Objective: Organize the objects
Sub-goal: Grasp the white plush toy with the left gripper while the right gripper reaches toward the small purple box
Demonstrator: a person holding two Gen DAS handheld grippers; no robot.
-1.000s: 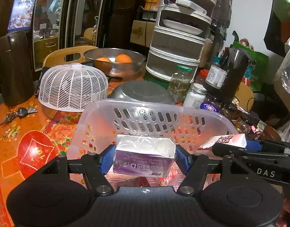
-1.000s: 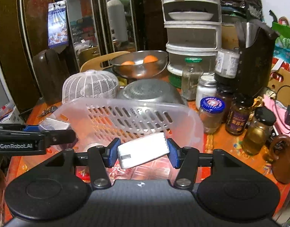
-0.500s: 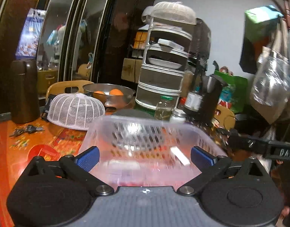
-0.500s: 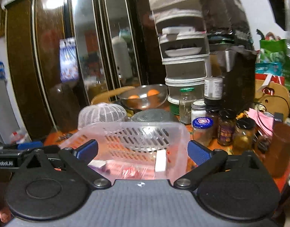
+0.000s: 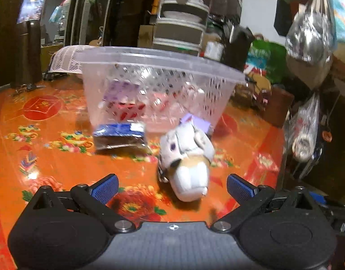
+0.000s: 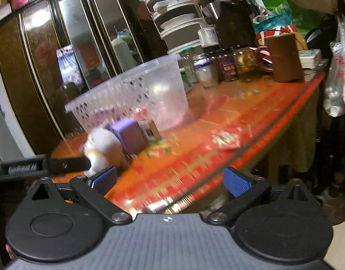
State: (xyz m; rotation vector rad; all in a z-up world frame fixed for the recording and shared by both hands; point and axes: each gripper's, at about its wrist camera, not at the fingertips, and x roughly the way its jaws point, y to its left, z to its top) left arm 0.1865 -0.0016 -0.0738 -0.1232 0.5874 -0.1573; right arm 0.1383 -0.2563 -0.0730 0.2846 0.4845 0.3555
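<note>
A clear perforated plastic basket (image 5: 159, 83) stands on the orange flowered table (image 5: 48, 157) with boxes inside, one purple, one red and white. In front of it lie a blue and brown packet (image 5: 119, 137) and a white plush toy (image 5: 187, 164), with a purple box (image 5: 196, 121) behind the toy. My left gripper (image 5: 172, 186) is open and empty, low over the table just short of the toy. My right gripper (image 6: 169, 178) is open and empty near the table's front edge; its view shows the basket (image 6: 132, 99), toy (image 6: 105, 150) and purple box (image 6: 129, 135) to its left.
Several jars (image 6: 226, 67) and a brown mug (image 6: 283, 57) stand along the table's back right. A white mesh food cover (image 5: 64, 59) and a dark flask (image 5: 28, 51) sit behind the basket. Stacked containers (image 5: 183, 22) rise at the back. Plastic bags (image 5: 307, 33) hang right.
Both grippers let go of their boxes into the basket, opened, and pulled back and down. They now sit low in front of the basket, facing the toy and packet.
</note>
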